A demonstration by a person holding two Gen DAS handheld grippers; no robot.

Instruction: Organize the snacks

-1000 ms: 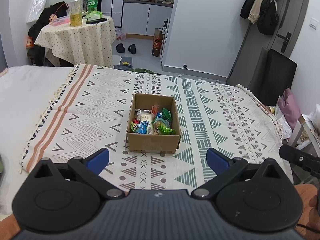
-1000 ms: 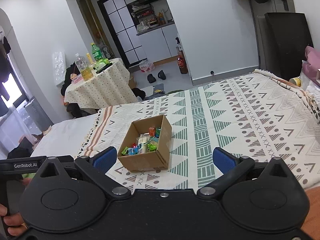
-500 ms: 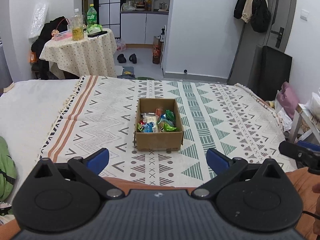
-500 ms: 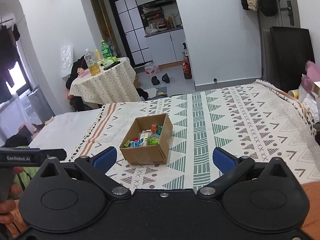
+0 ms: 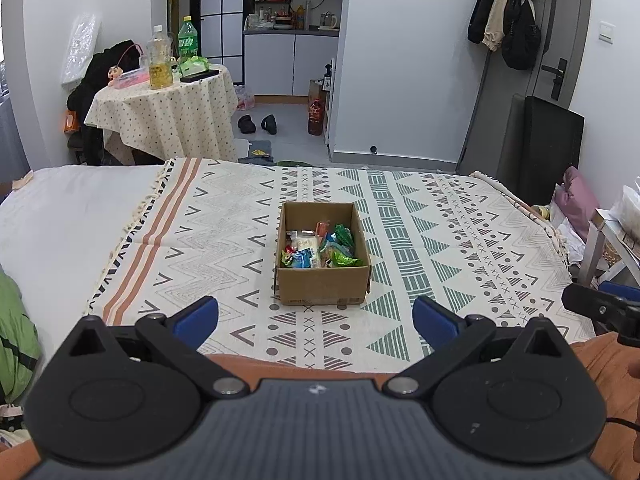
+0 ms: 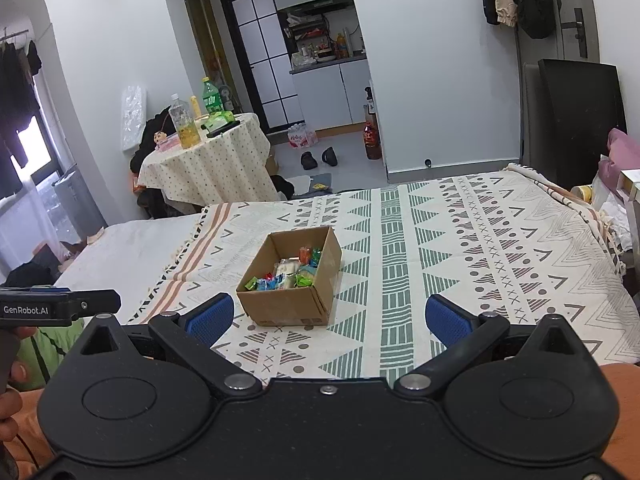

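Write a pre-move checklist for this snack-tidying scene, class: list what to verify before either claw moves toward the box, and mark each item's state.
1. Left claw open and holding nothing: ok.
2. Right claw open and holding nothing: ok.
3. Cardboard box upright on the patterned blanket, top open: ok.
4. Snacks inside the box, none seen loose on the blanket: ok.
5. Path between both claws and the box free of obstacles: ok.
6. Snacks sorted by kind inside the box: not ok, they lie in a mixed pile.
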